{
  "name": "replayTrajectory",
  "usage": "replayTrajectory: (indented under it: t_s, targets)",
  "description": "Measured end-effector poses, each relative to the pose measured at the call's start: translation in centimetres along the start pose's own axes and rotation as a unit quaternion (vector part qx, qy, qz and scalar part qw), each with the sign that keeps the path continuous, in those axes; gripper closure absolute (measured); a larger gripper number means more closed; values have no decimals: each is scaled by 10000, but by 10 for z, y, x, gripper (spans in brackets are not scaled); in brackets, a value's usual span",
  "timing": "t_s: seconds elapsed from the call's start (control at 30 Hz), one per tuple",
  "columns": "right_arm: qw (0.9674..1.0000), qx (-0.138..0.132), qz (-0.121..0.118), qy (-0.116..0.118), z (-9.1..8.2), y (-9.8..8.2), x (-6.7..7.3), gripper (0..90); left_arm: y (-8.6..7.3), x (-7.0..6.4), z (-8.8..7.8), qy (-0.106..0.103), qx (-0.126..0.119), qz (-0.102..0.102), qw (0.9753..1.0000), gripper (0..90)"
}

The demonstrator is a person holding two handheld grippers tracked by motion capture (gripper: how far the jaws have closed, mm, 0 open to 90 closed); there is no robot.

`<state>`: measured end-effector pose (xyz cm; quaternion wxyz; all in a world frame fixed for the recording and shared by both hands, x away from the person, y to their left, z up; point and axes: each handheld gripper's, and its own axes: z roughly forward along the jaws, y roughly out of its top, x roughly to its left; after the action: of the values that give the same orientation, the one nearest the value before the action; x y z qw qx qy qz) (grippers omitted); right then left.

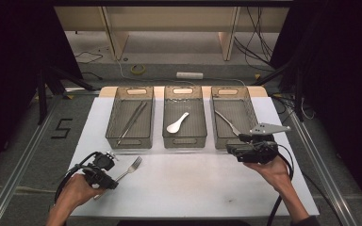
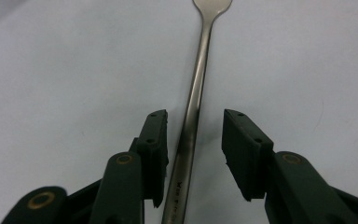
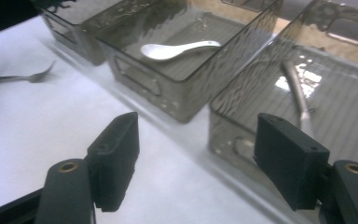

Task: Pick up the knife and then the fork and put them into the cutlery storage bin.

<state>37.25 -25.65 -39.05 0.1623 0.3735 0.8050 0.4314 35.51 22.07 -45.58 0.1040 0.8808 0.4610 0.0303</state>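
A metal fork [image 1: 131, 168] lies on the white tabletop [image 1: 193, 183] at the front left, tines pointing away to the right. My left gripper [image 1: 109, 182] is lowered over its handle. In the left gripper view the handle [image 2: 196, 93] runs between the jaws of my left gripper [image 2: 195, 126]. It lies close to the left pad, with a clear gap to the right pad. My right gripper [image 1: 233, 151] hovers just in front of the right bin [image 1: 217, 136]. In the right gripper view my right gripper [image 3: 196, 135] stands open with nothing between its fingers.
Three smoky plastic bins stand in a row at the back. The left bin [image 1: 115, 129] holds long metal tongs [image 1: 132, 120], the middle bin [image 1: 166, 136] a white spoon [image 1: 176, 123], the right bin a metal utensil [image 1: 227, 121]. Cables trail from both grippers.
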Motion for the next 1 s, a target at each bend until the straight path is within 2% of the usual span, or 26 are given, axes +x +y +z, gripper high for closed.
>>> replayTrajectory:
  t_s: [0.13,0.27,0.5,0.57,0.63,0.73,0.8,0.9,0.93,1.0]
  targets:
    - [9999,12,-37,108,-2,-12,9,317,1,1,4,-73,135,23,9999,659]
    - [9998,43,-89,174,-4,-16,14,317,3,0,6,56,273,110,9996,738]
    - [9997,77,-119,210,-5,-18,19,319,4,-2,6,97,273,351,9990,810]
    - [9996,83,-104,229,-4,-19,19,319,3,-2,5,-7,197,343,9992,813]
    - [9996,89,-107,266,-4,-19,21,322,3,-1,0,-289,18,325,9991,815]
    - [9991,27,-192,376,-4,-18,27,322,7,-7,-9,-381,-137,377,9985,816]
    - [9983,-13,-330,477,-3,-17,35,322,9,-11,-12,-521,-143,484,9974,816]
    - [9965,-16,-536,644,0,-14,49,322,14,-20,-15,-439,-180,612,9970,816]
    - [9958,-14,-593,693,1,-13,54,322,16,-22,-16,-474,-261,607,9967,816]
    - [9936,-9,-744,846,4,-11,64,322,20,-28,-20,-523,-274,691,9959,816]
